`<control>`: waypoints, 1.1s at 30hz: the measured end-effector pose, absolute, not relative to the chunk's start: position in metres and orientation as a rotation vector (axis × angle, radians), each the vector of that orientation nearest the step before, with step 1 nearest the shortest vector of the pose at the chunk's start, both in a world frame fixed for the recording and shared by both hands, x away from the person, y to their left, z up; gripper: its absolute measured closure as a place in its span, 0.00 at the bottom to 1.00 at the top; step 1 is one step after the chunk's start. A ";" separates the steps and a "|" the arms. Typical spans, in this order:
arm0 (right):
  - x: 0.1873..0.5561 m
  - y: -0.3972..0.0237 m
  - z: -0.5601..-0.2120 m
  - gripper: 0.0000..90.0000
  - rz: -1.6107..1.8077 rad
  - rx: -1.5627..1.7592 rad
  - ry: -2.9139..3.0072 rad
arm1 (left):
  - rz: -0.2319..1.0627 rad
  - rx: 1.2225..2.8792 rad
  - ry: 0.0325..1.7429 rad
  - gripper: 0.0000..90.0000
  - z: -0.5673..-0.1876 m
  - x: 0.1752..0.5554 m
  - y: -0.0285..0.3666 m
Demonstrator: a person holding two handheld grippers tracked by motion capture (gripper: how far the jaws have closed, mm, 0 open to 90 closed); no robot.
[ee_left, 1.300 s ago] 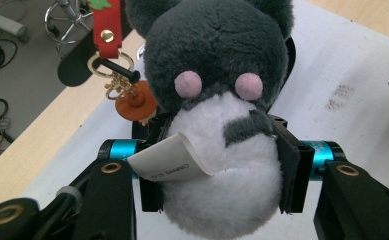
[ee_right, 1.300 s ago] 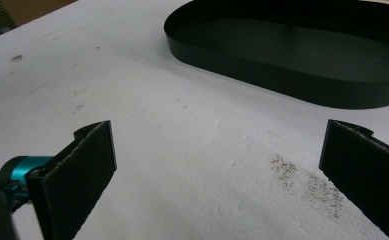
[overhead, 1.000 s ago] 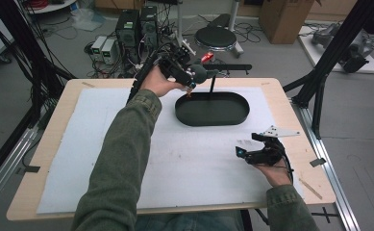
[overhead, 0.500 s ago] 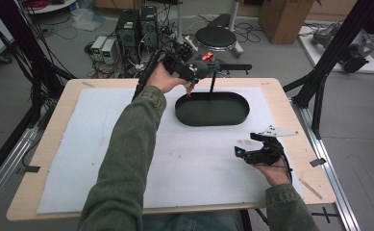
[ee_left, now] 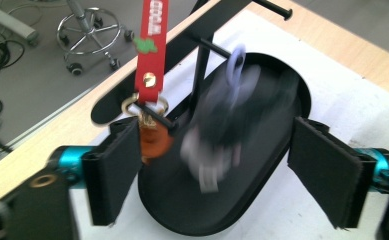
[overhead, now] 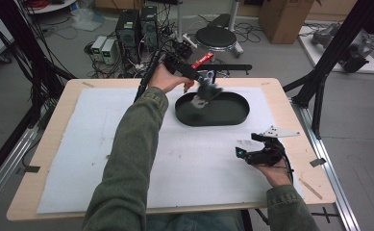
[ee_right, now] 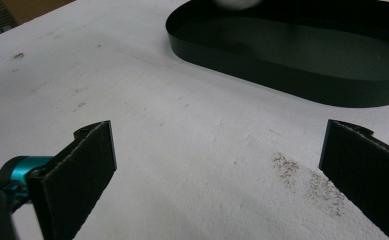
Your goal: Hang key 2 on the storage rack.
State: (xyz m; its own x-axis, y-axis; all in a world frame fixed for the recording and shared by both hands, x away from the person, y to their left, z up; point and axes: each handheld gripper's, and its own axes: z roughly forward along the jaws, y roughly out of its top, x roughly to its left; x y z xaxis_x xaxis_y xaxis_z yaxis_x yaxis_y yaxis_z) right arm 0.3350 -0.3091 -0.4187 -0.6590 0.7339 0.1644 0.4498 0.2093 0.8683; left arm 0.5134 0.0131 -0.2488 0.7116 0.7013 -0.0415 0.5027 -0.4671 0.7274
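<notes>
High view shows the left hand-held gripper [overhead: 200, 83], jaws just opened, dropping a blurred keychain [overhead: 203, 94] into the black tray [overhead: 232, 115]; next, withdraw.

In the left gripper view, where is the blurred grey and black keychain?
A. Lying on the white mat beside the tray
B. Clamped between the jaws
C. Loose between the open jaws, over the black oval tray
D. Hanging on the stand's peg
C: the blurred keychain is clear of both pads of the left gripper, above the black oval tray.
</notes>
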 end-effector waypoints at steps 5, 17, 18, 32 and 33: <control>0.335 -0.308 -0.419 0.01 1.427 1.114 2.206 | 0.338 2.153 0.891 0.19 -0.257 0.508 0.025; 0.336 -0.309 -0.419 0.01 1.430 1.118 2.201 | 0.280 2.130 0.701 0.08 -0.275 0.486 0.040; 0.335 -0.309 -0.419 0.01 1.428 1.116 2.202 | 0.279 2.134 0.698 0.05 -0.275 0.485 0.040; 0.335 -0.310 -0.418 0.01 1.427 1.119 2.200 | 0.293 2.113 0.719 0.02 -0.285 0.469 0.071; 0.335 -0.310 -0.418 0.01 1.428 1.120 2.202 | 0.303 2.106 0.729 0.02 -0.286 0.467 0.074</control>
State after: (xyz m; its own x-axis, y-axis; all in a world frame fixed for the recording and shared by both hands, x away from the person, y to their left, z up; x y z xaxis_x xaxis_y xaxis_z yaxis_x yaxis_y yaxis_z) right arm 0.3346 -0.3095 -0.4183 -0.6571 0.7353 0.1660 0.4515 0.2076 0.8678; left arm 0.4673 0.0736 -0.2863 0.7992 0.5992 -0.0470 0.3892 -0.4563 0.8002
